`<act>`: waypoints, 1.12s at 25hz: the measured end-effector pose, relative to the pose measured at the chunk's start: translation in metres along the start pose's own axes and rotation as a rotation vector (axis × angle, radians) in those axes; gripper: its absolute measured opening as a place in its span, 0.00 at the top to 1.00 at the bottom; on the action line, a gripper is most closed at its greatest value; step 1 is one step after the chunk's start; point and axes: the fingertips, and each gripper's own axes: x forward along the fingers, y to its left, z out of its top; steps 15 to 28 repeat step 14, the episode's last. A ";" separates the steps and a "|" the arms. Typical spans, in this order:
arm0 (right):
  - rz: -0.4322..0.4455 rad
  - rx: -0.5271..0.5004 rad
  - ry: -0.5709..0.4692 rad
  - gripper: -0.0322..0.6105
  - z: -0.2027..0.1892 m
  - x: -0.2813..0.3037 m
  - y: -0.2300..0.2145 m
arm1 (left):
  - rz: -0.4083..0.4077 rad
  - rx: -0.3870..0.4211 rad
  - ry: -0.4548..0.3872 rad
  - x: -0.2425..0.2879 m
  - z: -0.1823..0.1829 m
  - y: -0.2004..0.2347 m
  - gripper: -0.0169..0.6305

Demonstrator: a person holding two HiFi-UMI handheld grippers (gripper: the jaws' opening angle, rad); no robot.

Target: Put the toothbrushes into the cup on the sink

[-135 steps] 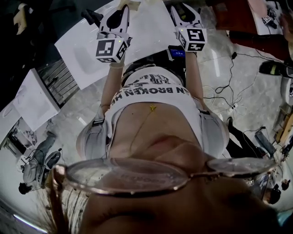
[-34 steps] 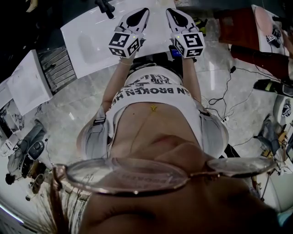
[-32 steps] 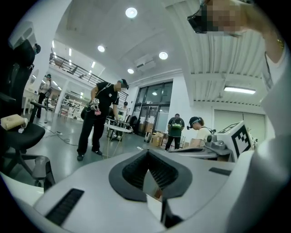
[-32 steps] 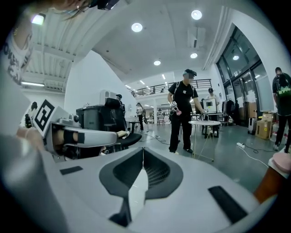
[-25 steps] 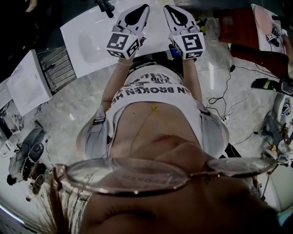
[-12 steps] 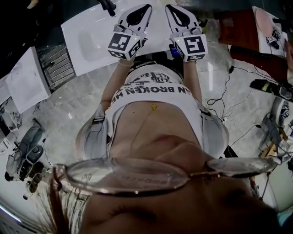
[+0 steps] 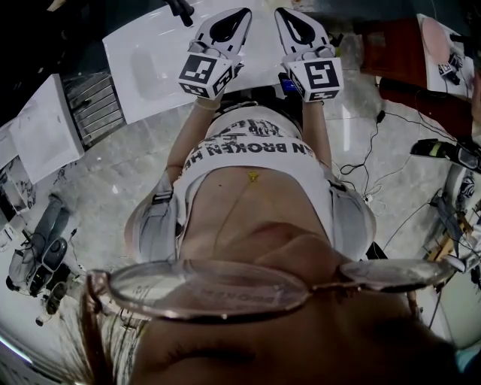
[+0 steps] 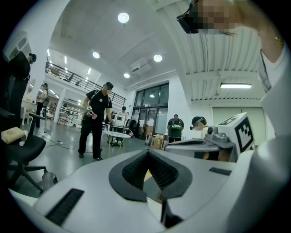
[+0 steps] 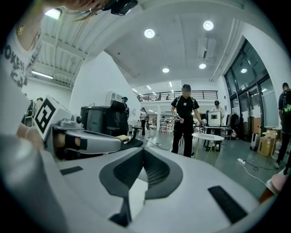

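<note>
No toothbrush or cup shows in any view. In the head view both grippers are held up side by side over the near edge of a white sink top (image 7: pixel 143 64) with a shallow basin and a black faucet (image 7: pixel 180 9). My left gripper (image 7: pixel 239 15) is shut and holds nothing. My right gripper (image 7: pixel 288 15) is shut and empty too. In the left gripper view the jaws (image 8: pixel 148 153) meet and point level into a large hall, with the right gripper (image 8: pixel 213 141) beside them. The right gripper view shows closed jaws (image 9: pixel 142 150) and the left gripper (image 9: pixel 79 139) alongside.
A person in black (image 8: pixel 95 120) stands some way ahead in the hall, near a round white table (image 9: pixel 207 136). A black chair (image 8: pixel 20 148) stands at the left. Cables (image 7: pixel 376 150) trail over the marble floor at the right, and white panels (image 7: pixel 41 124) lie at the left.
Since the earliest frame the two grippers have come closer together and shifted slightly right. Over the last second they stay almost still and shut.
</note>
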 end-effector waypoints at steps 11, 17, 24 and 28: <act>0.004 -0.007 0.013 0.91 -0.001 0.003 0.000 | 0.001 -0.001 0.004 0.002 -0.001 0.003 0.95; 0.005 -0.006 0.016 0.91 -0.002 0.004 0.001 | -0.001 0.000 0.006 0.002 -0.002 0.003 0.95; 0.005 -0.006 0.016 0.91 -0.002 0.004 0.001 | -0.001 0.000 0.006 0.002 -0.002 0.003 0.95; 0.005 -0.006 0.016 0.91 -0.002 0.004 0.001 | -0.001 0.000 0.006 0.002 -0.002 0.003 0.95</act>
